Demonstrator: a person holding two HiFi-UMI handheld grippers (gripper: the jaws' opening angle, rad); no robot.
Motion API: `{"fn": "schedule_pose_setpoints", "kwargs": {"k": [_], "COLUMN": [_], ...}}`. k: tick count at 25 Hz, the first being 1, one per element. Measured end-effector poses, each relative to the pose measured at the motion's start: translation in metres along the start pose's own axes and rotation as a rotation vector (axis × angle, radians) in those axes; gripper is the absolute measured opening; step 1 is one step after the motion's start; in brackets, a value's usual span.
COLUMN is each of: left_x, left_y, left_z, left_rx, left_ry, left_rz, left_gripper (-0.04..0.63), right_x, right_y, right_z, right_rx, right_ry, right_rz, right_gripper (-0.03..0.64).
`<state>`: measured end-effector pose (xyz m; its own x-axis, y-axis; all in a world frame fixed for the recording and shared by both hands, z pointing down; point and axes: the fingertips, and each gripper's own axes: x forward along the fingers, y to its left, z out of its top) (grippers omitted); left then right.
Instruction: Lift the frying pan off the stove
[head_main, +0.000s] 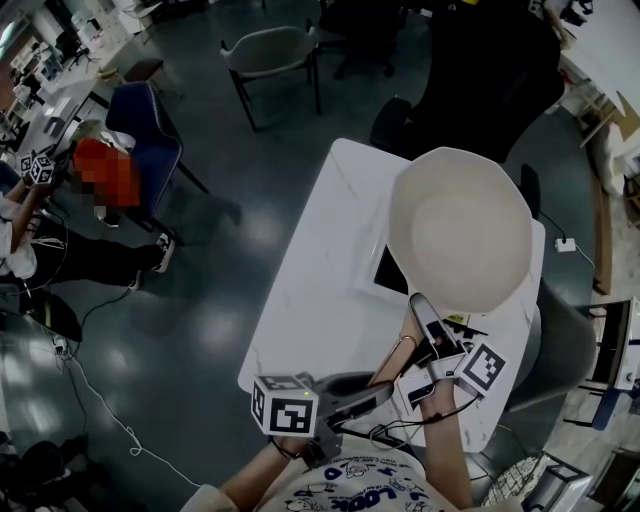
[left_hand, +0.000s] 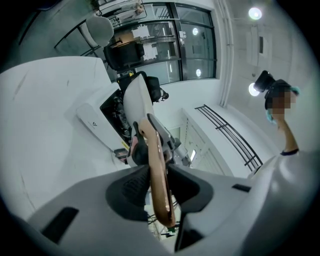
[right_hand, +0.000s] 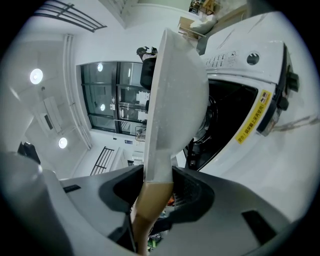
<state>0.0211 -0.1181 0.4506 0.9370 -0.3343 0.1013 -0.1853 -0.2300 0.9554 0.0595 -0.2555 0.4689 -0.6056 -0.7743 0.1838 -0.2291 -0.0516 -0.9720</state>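
A cream-white frying pan (head_main: 460, 230) hangs tilted above the stove (head_main: 385, 270) on the white table (head_main: 310, 290). Its wooden handle (head_main: 398, 356) runs back toward me. My left gripper (head_main: 388, 386) is shut on the rear of that handle. My right gripper (head_main: 422, 312) is shut further forward, where the handle meets the pan's white neck. In the left gripper view the wooden handle (left_hand: 156, 170) stands pinched between the jaws of the left gripper (left_hand: 159, 186), the pan (left_hand: 136, 102) edge-on beyond. In the right gripper view the right gripper (right_hand: 157, 187) clamps the neck, the pan (right_hand: 175, 95) rising above it.
The stove (right_hand: 250, 100) is a white box with a black top and a yellow label. A grey chair (head_main: 270, 50), a blue chair (head_main: 150, 125) and a black chair (head_main: 480, 60) stand round the table. A person (head_main: 60, 240) sits at the left. Cables trail on the floor (head_main: 100, 400).
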Motion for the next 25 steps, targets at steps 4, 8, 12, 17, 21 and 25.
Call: {"fn": "schedule_pose_setpoints", "kwargs": {"k": [4, 8, 12, 17, 21, 25], "left_x": [0.001, -0.002, -0.009, -0.016, -0.024, -0.033], "left_y": [-0.007, -0.014, -0.02, -0.026, -0.03, -0.034], "left_z": [-0.001, 0.001, 0.002, -0.001, -0.003, -0.001], "left_rx": [0.012, 0.028, 0.034, 0.036, 0.041, 0.043], "left_ry": [-0.011, -0.032, -0.057, -0.085, -0.112, -0.133], "left_rz": [-0.014, -0.018, -0.018, -0.029, -0.034, -0.039], "left_gripper": [0.118, 0.118, 0.118, 0.118, 0.118, 0.118], "right_x": [-0.001, 0.0, 0.003, 0.004, 0.006, 0.008], "right_y": [0.01, 0.023, 0.033, 0.04, 0.045, 0.051], "right_z": [0.001, -0.003, -0.009, -0.021, -0.03, -0.038], "right_rx": [-0.036, -0.053, -0.067, -0.07, -0.067, -0.069], "right_ry": [0.016, 0.031, 0.051, 0.082, 0.099, 0.115], "right_rz": [0.008, 0.032, 0.052, 0.063, 0.07, 0.066], "right_gripper": [0.176, 0.176, 0.176, 0.178, 0.178, 0.178]}}
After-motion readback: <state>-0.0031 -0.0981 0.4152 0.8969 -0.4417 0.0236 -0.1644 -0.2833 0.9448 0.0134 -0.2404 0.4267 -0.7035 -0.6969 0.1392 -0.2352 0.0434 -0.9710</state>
